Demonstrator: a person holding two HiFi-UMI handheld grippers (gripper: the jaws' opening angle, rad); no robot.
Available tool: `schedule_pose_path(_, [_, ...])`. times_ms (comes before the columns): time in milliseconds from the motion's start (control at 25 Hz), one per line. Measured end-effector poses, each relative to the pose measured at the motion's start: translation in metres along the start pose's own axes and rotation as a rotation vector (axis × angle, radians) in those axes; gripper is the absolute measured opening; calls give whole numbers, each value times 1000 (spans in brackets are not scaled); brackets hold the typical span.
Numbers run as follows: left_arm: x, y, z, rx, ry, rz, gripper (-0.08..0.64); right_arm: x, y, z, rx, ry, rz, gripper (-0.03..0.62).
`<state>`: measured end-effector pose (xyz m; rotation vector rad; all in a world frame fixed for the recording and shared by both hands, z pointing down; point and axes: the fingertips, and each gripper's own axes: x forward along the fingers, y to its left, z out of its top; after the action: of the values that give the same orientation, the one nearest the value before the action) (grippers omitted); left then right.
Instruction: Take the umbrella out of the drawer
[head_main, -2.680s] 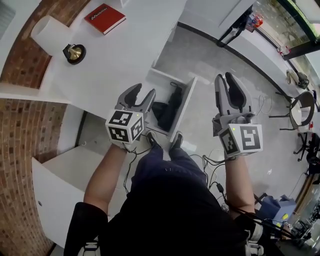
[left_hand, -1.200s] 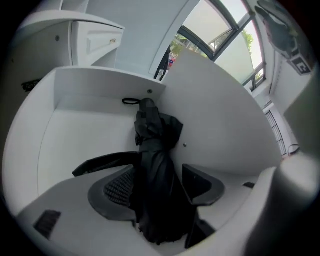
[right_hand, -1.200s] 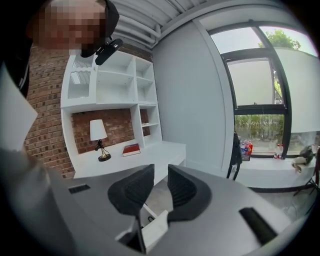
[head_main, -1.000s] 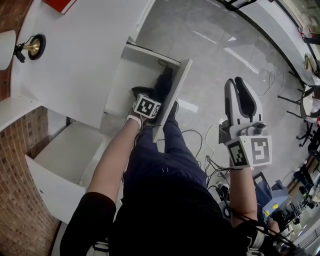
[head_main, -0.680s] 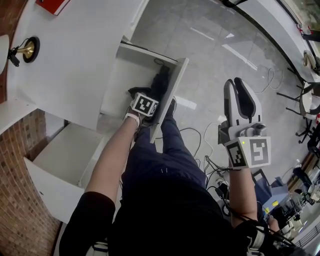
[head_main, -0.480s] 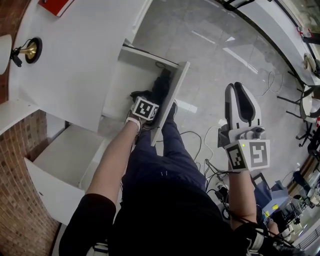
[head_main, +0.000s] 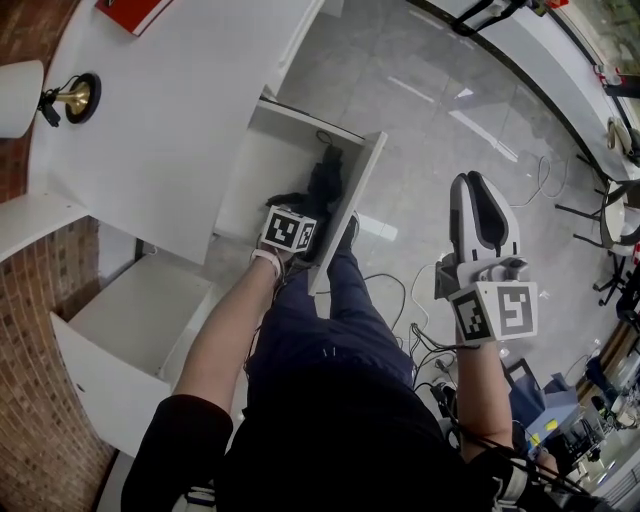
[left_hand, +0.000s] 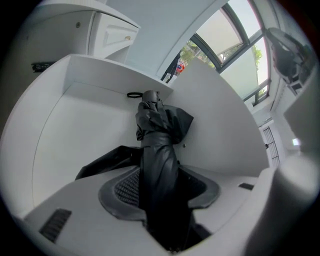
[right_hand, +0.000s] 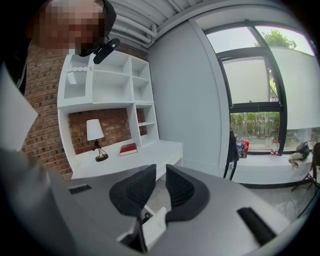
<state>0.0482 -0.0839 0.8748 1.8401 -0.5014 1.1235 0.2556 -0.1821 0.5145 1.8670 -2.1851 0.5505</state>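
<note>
Down in the open drawer (head_main: 352, 210), my left gripper (left_hand: 160, 177) is closing on the folded black umbrella (left_hand: 152, 125), pads against its cloth. Off to the side, my right gripper (right_hand: 161, 174) hangs empty, jaws slightly apart.

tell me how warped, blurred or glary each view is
Head view: sharp, mild fisheye bend, glare streaks on the floor. Left gripper view: heavy fisheye with dark corners, umbrella soft up close. Right gripper view: same vignette, window bright but not blown out.

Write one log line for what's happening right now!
left gripper: jaws closing around umbrella | umbrella: inside open drawer | right gripper: jaws slightly apart, empty, away from drawer
</note>
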Motion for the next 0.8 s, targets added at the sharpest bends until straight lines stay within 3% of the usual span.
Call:
schedule_pose_path(280, [-37, -12, 12, 0, -82, -37, 209, -6, 16, 15, -3, -33, 23, 55])
schedule_pose_path(800, [-113, -46, 20, -71, -251, -131, 207, -25, 39, 53, -5, -118, 61, 44])
